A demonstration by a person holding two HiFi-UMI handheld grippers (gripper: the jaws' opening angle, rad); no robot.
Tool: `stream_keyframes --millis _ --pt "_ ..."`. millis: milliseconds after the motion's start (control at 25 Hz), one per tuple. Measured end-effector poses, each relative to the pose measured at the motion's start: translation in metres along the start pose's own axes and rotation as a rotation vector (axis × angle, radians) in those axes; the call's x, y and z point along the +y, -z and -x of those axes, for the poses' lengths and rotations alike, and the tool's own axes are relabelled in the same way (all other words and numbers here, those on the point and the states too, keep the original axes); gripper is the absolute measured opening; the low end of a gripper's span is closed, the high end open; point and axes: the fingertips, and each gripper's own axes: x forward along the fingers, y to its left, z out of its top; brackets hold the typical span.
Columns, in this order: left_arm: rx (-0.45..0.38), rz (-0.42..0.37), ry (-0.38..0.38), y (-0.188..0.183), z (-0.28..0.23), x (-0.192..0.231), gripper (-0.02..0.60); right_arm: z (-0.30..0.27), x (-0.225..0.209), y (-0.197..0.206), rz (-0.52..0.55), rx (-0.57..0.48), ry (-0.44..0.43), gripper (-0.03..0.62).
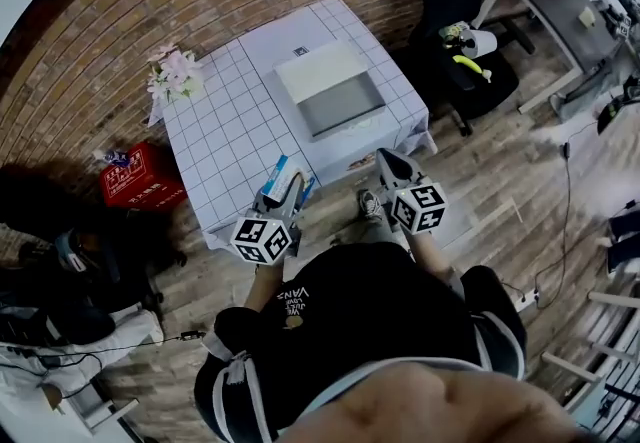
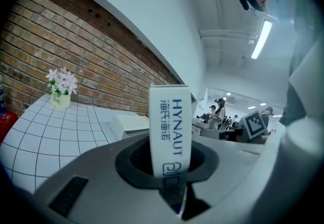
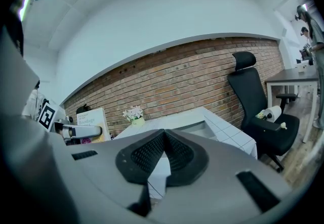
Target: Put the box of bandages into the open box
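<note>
The box of bandages (image 2: pixel 170 127), white with blue print, stands upright between the jaws of my left gripper (image 2: pixel 170 160), which is shut on it. In the head view the left gripper (image 1: pixel 284 195) holds the bandage box (image 1: pixel 282 174) over the table's near edge. The open box (image 1: pixel 331 91), white with a grey inside and its lid folded back, sits on the table further out. From the left gripper it shows as the low white open box (image 2: pixel 132 123). My right gripper (image 1: pixel 393 167) hovers beside the left one, shut and empty (image 3: pixel 163 137). Its view also catches the bandage box (image 3: pixel 92 118).
A white grid-patterned tablecloth (image 1: pixel 225 126) covers the small table. A pot of pale flowers (image 1: pixel 172 73) stands at its far left corner. A red crate (image 1: pixel 138 176) lies on the floor to the left, and a black office chair (image 1: pixel 462 51) is on the right against the brick wall.
</note>
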Motion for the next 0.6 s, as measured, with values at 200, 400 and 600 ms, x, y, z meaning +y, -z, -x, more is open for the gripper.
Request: stream_keyframes --millis 200,400,600 --pt "-0.005 0.016 -0.022 -0.003 -0.013 0.008 0.081 -0.013 -0.010 -0.008 0.005 0.004 -0.017 -0.003" --pt "0.009 0.009 -0.021 -0.009 -0.039 0.010 0.081 -0.026 -0.028 -0.016 0.002 0.011 -0.026 -0.003" --pt "0.038 -0.014 -0.018 -0.014 -0.068 0.016 0.081 -0.043 -0.045 -0.021 -0.007 0.020 -0.046 -0.003"
